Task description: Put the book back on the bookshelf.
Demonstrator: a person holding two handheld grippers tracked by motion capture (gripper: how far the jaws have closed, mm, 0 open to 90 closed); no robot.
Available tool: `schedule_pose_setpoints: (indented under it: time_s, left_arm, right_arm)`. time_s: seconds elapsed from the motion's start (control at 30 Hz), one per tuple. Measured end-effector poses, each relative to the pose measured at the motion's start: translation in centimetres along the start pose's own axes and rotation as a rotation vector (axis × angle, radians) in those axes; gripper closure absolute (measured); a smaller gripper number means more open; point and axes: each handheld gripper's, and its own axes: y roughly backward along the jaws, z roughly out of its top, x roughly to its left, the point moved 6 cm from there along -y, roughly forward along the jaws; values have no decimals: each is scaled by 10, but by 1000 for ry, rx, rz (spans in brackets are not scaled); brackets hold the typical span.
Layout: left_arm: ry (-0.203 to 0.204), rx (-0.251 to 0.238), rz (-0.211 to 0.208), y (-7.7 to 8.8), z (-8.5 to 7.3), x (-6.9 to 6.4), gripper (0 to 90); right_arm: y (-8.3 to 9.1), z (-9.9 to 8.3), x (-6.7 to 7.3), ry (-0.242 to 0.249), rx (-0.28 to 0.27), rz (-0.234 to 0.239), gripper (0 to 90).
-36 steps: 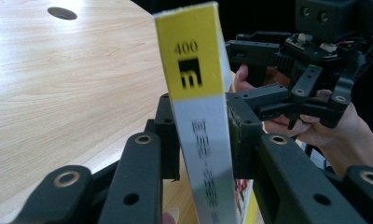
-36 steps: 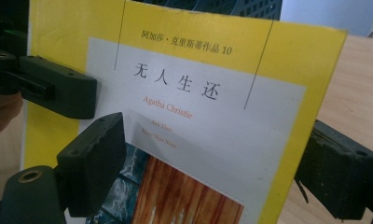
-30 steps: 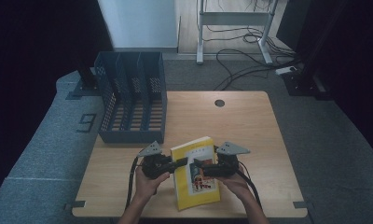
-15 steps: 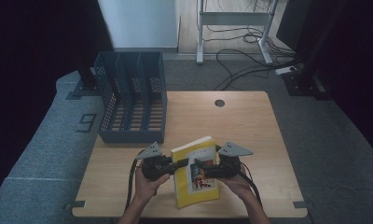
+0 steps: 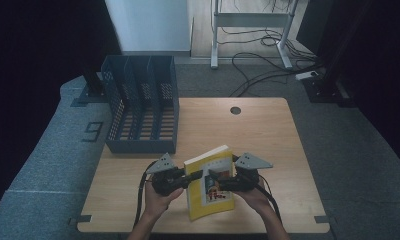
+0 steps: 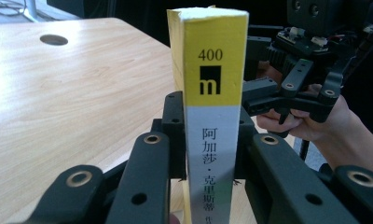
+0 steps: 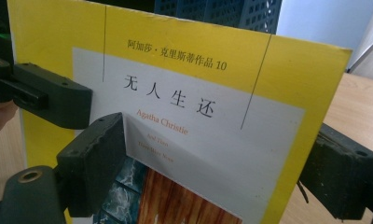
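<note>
The yellow paperback book with a white title panel [image 5: 209, 182] stands tilted over the near middle of the light wooden bench [image 5: 258, 130], its top edge leaning toward the far side, lifted between the two grippers. In the left gripper view its yellow-and-white spine [image 6: 214, 116] rises upright between that gripper's black fingers [image 6: 142, 182], which are clamped tight on it from both sides. The left gripper [image 5: 185, 181] meets the book at its left edge, the spine side. The right gripper [image 5: 219, 182] reaches in from the right over the front cover; in its own view its fingers [image 7: 93, 163] stand wide, one pad lying against the cover and the other at the book's opposite edge, so they span the book's width. A person's hands hold both grippers at the near edge of the bench. At the far left of the bench, well apart from the book, stands a dark blue perforated plastic file rack with several upright slots [image 5: 140, 112].
</note>
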Motion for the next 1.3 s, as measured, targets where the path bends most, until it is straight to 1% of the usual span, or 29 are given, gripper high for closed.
schedule_pose_setpoints:
  time_s: [0.1,0.37,0.43,0.57,0.67,0.77,0.97,1.1,1.3]
  left_arm:
    - [-17,-6,2,2,2,-3,753]
    - [-16,-19,-1,3,3,-4,754]
    - [-8,-26,-9,3,3,-3,755]
    - [24,-42,-23,6,3,2,756]
    - [29,-55,-22,8,4,4,756]
    - [36,-68,-22,11,6,6,756]
    - [47,-94,-3,21,9,12,756]
    - [47,-109,13,27,11,15,756]
    - [53,-126,30,35,14,20,756]
  right_arm:
    - [3,3,2,8,-13,1,130]
    - [5,5,3,12,-29,5,131]
    - [5,5,2,11,-31,7,133]
    - [7,6,2,4,-40,20,146]
    - [7,6,2,-4,-46,42,158]
    - [7,5,1,-10,-46,48,159]
    - [6,4,-1,-20,-46,52,159]
    - [5,2,-1,-23,-43,52,159]
    - [2,-2,-1,-21,-19,62,159]
